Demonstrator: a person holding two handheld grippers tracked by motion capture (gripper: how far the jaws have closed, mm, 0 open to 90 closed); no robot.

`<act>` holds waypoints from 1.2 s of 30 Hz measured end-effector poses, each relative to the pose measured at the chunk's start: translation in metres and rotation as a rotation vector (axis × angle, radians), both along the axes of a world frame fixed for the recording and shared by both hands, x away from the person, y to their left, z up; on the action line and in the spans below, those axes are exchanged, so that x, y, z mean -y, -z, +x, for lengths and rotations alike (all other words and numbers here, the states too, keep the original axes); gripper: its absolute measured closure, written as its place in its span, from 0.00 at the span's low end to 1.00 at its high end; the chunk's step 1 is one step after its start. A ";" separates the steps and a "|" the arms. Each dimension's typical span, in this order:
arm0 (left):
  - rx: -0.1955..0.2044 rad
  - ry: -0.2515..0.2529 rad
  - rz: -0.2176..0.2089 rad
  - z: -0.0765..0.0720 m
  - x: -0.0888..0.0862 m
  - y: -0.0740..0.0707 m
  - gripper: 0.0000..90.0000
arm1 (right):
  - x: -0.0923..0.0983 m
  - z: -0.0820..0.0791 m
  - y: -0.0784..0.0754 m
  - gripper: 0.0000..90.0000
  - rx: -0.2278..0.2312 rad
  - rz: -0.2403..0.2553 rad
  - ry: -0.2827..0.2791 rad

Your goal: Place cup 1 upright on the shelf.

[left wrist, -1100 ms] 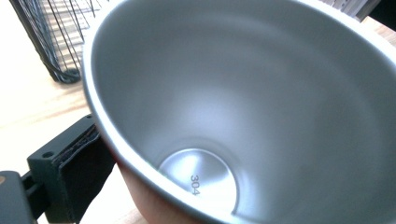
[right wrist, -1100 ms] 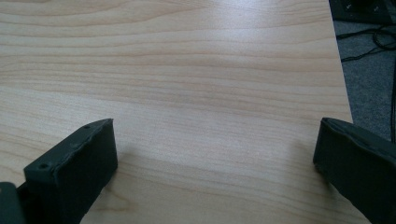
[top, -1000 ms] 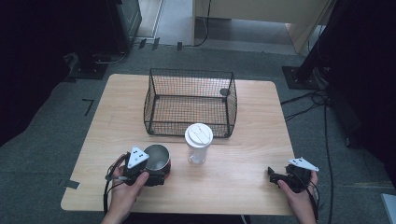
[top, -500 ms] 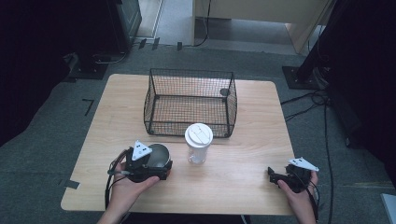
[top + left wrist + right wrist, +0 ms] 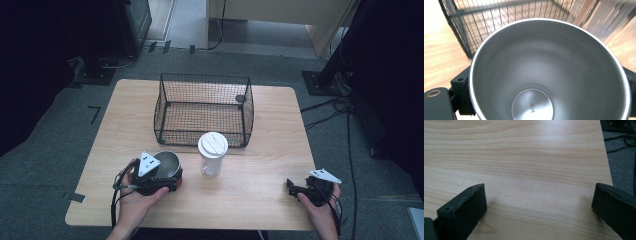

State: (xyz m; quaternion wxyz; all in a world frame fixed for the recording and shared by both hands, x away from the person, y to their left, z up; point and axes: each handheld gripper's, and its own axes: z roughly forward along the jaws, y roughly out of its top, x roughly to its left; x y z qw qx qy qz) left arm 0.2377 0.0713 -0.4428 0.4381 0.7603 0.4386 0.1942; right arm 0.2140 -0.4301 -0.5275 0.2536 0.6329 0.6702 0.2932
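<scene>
From above, the left tongs (image 5: 167, 182) clasp the round steel cup (image 5: 167, 162) at the pale wooden surface's (image 5: 250, 190) near-left, with the black wire basket (image 5: 205, 110) just beyond it, straight ahead. The left gripper view looks into the cup's upright mouth, basket mesh close behind. In the right gripper view, the right tongs (image 5: 539, 210) gape over bare wood.

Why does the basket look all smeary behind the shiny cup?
In the left gripper view the steel cup sits close and fairly sharp, so the wire basket behind blurs, most at the upper right; in the high view the same basket looks crisp.
</scene>
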 end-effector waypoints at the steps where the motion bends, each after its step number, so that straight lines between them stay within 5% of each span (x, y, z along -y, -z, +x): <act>1: 0.030 -0.009 -0.013 -0.001 -0.002 0.000 0.08 | 0.000 0.000 0.000 0.00 0.001 0.002 -0.001; 13: 0.249 -0.038 -0.099 -0.006 -0.007 -0.015 0.08 | 0.000 0.000 0.000 0.00 -0.001 -0.001 0.000; 21: 0.322 -0.038 -0.107 -0.005 -0.004 -0.021 0.08 | 0.000 0.000 0.000 0.00 0.000 0.000 0.000; 25: 0.380 -0.012 -0.101 -0.006 0.001 -0.035 0.08 | 0.000 0.000 0.000 0.00 0.001 0.001 -0.001; 36: 0.455 -0.020 -0.129 0.004 0.012 -0.061 0.08 | 0.000 0.000 0.000 0.00 0.000 0.003 -0.001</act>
